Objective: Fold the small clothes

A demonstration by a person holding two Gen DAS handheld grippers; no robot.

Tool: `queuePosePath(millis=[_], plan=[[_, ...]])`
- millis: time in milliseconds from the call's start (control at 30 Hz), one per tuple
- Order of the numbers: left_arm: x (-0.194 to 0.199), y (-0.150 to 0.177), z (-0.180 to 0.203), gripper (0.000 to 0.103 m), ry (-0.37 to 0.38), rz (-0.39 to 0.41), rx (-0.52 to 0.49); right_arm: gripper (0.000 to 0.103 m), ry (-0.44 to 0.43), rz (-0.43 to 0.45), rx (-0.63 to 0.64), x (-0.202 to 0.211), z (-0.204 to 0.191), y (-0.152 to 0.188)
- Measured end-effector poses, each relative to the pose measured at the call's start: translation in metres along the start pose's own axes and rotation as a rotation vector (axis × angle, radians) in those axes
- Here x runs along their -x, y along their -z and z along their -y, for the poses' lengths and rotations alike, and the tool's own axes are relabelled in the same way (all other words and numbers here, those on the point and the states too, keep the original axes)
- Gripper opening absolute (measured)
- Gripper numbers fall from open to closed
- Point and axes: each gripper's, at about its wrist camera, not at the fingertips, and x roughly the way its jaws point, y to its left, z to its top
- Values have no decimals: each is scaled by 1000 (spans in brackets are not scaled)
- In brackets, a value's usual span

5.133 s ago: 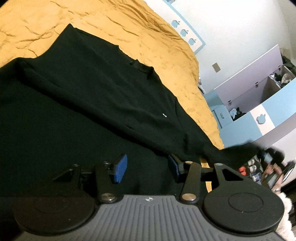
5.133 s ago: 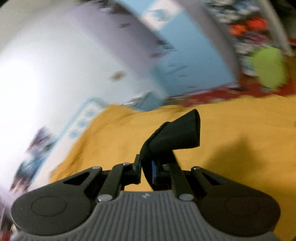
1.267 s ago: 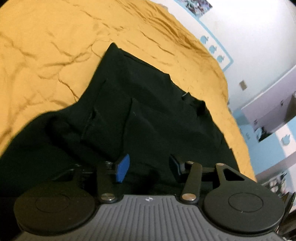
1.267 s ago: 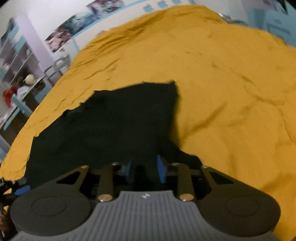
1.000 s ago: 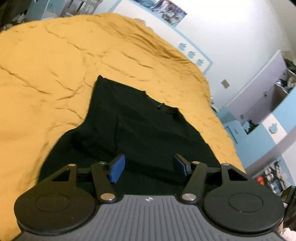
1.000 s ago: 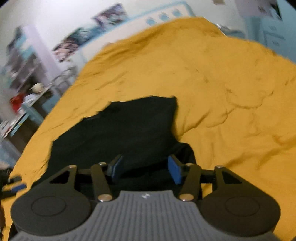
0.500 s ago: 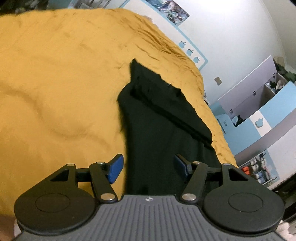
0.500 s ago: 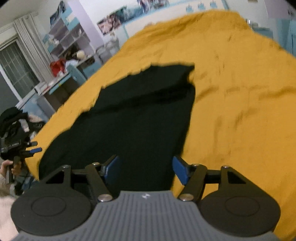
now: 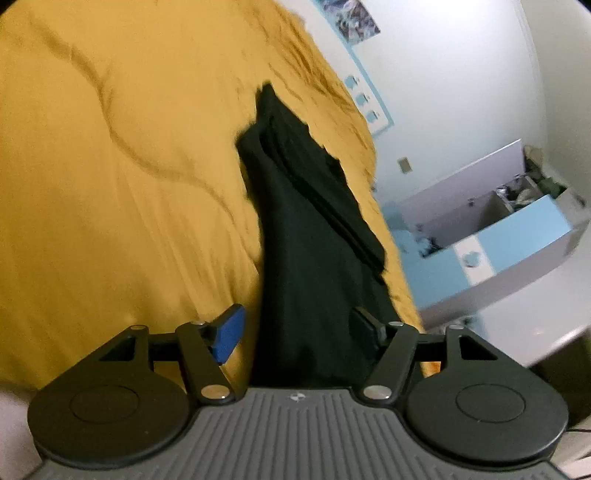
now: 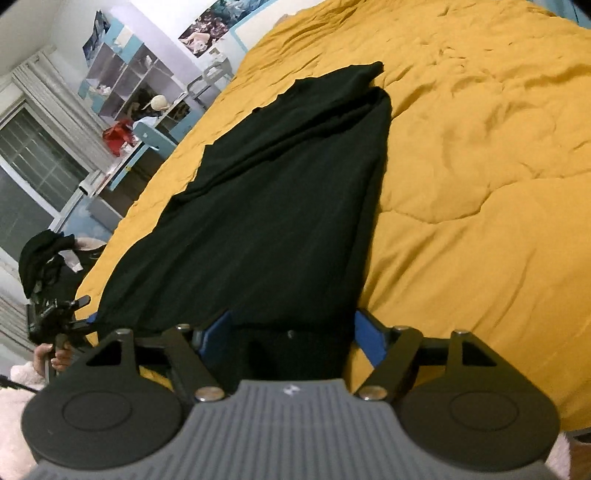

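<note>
a rumpled mustard bedspread, wall posters, cubby shelves, a blue-and-white cabinet.

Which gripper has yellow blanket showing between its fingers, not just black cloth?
The left gripper. Yellow blanket shows beside its blue finger. The right gripper has only black cloth between its fingers.

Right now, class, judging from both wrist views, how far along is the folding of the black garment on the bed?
Done: the black garment lies on the orange bedspread as a long narrow strip, its sides folded in. In hand: the left gripper and right gripper, jaws just opened, sit at its near end with nothing pinched. Left: probably folding the strip across its length into a compact bundle.
</note>
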Motion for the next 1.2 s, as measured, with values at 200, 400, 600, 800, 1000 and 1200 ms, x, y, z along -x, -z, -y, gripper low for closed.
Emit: queuePosePath(millis=[200, 400, 600, 800, 1000, 1200], plan=[[-24, 15, -2, 77, 18, -100, -9, 69, -78, -44, -82, -4, 14, 1], [-36, 18, -1, 81, 37, -92, 45, 69, -98, -46, -99, -10, 15, 3], [-42, 22, -3, 82, 8, -99, 64, 69, -132, -55, -168, -11, 33, 7], [-40, 28, 3, 80, -35, -106, 17, 65, -136, -47, -190, -9, 32, 9], [-35, 35, 6, 51, -74, -96, 37, 25, -88, -41, -170, -10, 28, 11], [-28, 42, 4, 10, -91, -87, 116, 23, -100, -12, -179, -2, 27, 14]])
